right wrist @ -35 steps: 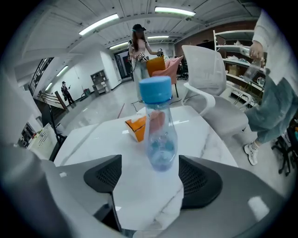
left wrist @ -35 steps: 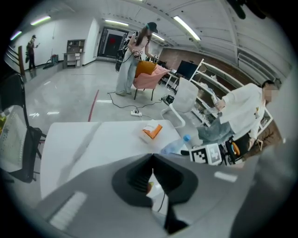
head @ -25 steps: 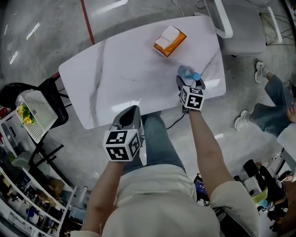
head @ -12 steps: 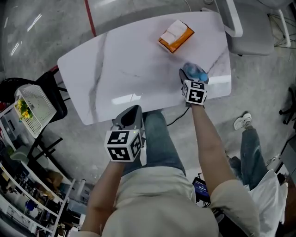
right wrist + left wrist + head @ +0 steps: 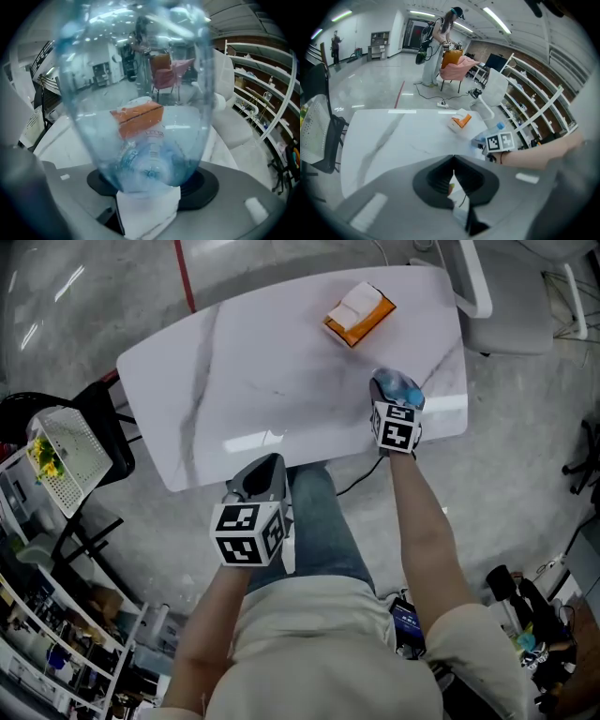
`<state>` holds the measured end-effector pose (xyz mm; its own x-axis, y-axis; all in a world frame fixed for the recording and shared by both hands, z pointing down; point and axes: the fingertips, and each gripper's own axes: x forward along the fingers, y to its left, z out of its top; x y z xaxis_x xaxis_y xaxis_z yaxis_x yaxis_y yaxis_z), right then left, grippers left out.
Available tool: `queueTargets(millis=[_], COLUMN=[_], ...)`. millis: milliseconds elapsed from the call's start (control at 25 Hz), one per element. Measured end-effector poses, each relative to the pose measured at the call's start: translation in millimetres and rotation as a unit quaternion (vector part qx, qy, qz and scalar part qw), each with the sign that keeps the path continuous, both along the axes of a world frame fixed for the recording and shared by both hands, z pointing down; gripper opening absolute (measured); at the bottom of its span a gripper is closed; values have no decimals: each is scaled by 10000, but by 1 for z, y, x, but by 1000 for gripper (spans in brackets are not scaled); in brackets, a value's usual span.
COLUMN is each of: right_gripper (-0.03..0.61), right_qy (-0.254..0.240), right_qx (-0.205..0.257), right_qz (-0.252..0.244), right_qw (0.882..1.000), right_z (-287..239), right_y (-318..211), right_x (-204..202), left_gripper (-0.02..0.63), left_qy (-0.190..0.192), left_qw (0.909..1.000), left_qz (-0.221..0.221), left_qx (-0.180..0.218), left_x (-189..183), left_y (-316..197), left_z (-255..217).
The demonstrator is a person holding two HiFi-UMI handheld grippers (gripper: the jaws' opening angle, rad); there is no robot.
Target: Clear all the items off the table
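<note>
White marble-veined table [image 5: 234,381], set on a grey floor [image 5: 75,296]. An orange-and-white tissue pack [image 5: 359,312] is laid flat on the top. Nearer than the pack, at the table's edge, a clear water bottle [image 5: 392,386] is seen; its contact with the top cannot be determined.

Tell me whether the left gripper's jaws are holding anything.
No: in the left gripper view, the left gripper has its jaws closed against each other with nothing between them.
</note>
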<state>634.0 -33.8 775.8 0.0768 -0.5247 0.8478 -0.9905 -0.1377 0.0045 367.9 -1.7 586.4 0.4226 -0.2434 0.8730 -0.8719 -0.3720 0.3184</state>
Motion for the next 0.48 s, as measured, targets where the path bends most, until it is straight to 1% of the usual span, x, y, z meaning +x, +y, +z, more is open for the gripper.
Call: queueTargets(millis=[240,480], right_gripper=[330,330], right_qy=[70,109], right_qx=[80,191], right_qz=[-58,-140], right_qw=[9999,9997], right_z=[-22,-50], right_y=[2,7], right_x=[-5,-19], left_gripper=[9,9], left_qy=[131,193], left_qw=[9998,9991], left_qz=[-47,-209], left_qx=[174,318], left_x=[-2,-16], left_y=[-2,2], left_z=[-11,-25])
